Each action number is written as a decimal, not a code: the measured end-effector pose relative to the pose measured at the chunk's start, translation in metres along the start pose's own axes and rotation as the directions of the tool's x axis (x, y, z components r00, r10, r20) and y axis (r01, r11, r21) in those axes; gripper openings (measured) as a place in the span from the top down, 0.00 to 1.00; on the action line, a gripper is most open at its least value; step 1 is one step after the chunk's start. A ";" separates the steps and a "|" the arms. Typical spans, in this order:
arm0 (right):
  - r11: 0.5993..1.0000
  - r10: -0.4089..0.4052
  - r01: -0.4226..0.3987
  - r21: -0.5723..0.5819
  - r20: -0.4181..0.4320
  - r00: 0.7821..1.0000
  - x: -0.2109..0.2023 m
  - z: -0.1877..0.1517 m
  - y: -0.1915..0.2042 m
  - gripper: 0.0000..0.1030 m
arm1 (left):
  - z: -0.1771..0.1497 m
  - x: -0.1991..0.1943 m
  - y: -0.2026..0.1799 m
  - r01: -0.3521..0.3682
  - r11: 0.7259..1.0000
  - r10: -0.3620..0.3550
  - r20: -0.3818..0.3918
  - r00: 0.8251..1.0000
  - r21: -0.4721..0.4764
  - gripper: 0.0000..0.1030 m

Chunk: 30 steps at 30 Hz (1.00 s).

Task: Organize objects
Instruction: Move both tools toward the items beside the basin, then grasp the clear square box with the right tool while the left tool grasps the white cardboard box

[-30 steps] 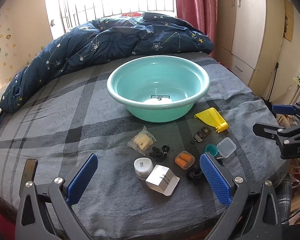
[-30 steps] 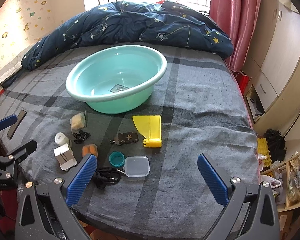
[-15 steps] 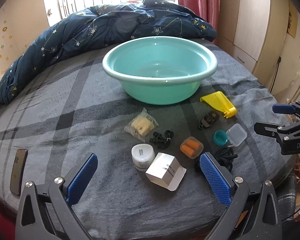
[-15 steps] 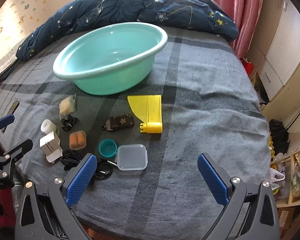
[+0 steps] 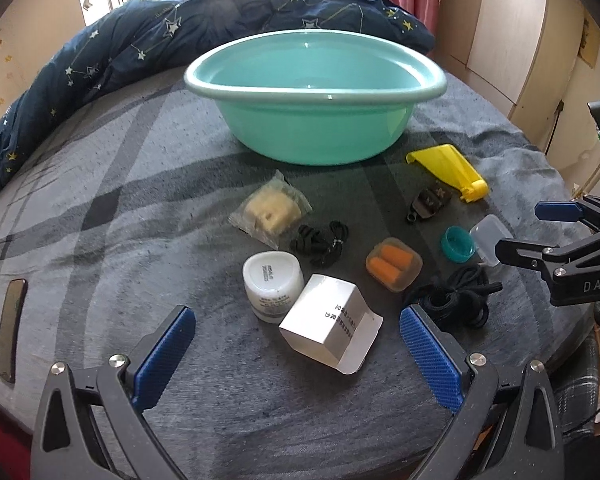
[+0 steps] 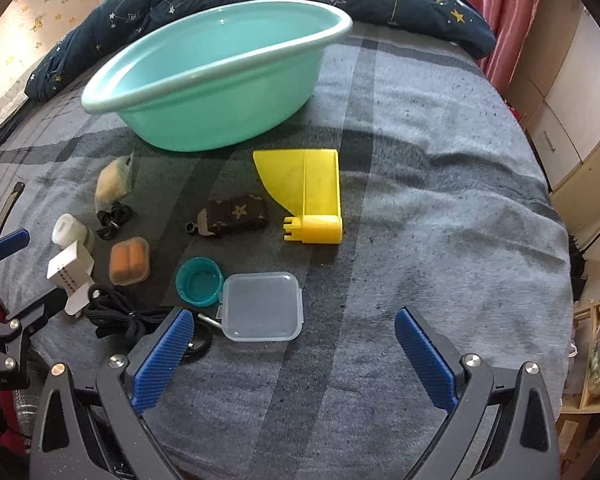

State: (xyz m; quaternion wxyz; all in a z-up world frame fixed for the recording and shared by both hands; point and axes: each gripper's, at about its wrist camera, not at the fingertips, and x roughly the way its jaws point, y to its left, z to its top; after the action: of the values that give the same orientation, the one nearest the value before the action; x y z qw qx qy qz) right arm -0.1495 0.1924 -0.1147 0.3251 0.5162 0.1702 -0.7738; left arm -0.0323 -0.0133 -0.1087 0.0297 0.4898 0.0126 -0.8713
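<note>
A teal basin (image 5: 316, 120) (image 6: 220, 80) stands on the grey bed. In front of it lie small items: a white box (image 5: 326, 326), a white jar (image 5: 272, 280), an orange earplug case (image 5: 394, 268), a bagged yellow piece (image 5: 270, 210), black cords (image 5: 456, 296), a teal cap (image 6: 199, 286), a clear square box (image 6: 262, 306), a brown key pouch (image 6: 230, 216) and a yellow scoop (image 6: 304, 196). My left gripper (image 5: 296, 356) is open and empty, low over the white box. My right gripper (image 6: 294, 354) is open and empty, just short of the clear box.
A dark star-print duvet (image 5: 180, 32) is heaped behind the basin. A phone (image 5: 10, 330) lies on the bed at the left. Cupboards (image 5: 512, 32) and a red curtain (image 6: 508, 12) stand to the right. The bed's front edge is just below both grippers.
Both grippers have come lower and closer to the small items, which now look larger. The basin's inside is now hidden. Nothing on the bed has moved.
</note>
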 end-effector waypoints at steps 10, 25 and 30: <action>1.000 0.020 -0.020 -0.011 -0.025 0.999 0.013 0.002 0.000 0.10 | 0.001 0.009 -0.001 0.000 1.000 0.000 -0.014 1.000 0.001 0.00; 0.998 0.054 -0.055 -0.040 -0.011 0.998 0.009 0.001 0.003 0.53 | 0.004 0.012 -0.002 0.006 1.000 -0.007 -0.017 1.000 -0.011 0.00; 0.998 0.048 -0.048 -0.036 -0.011 0.999 0.007 0.003 0.001 0.53 | 0.005 0.012 -0.001 0.022 0.999 -0.022 -0.015 1.000 -0.027 0.00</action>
State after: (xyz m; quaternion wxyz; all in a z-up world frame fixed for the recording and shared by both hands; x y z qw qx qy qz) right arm -0.1523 0.1876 -0.1198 0.3521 0.5182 0.1735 -0.7598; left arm -0.0426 -0.0127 -0.1165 0.0267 0.4957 0.0299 -0.8676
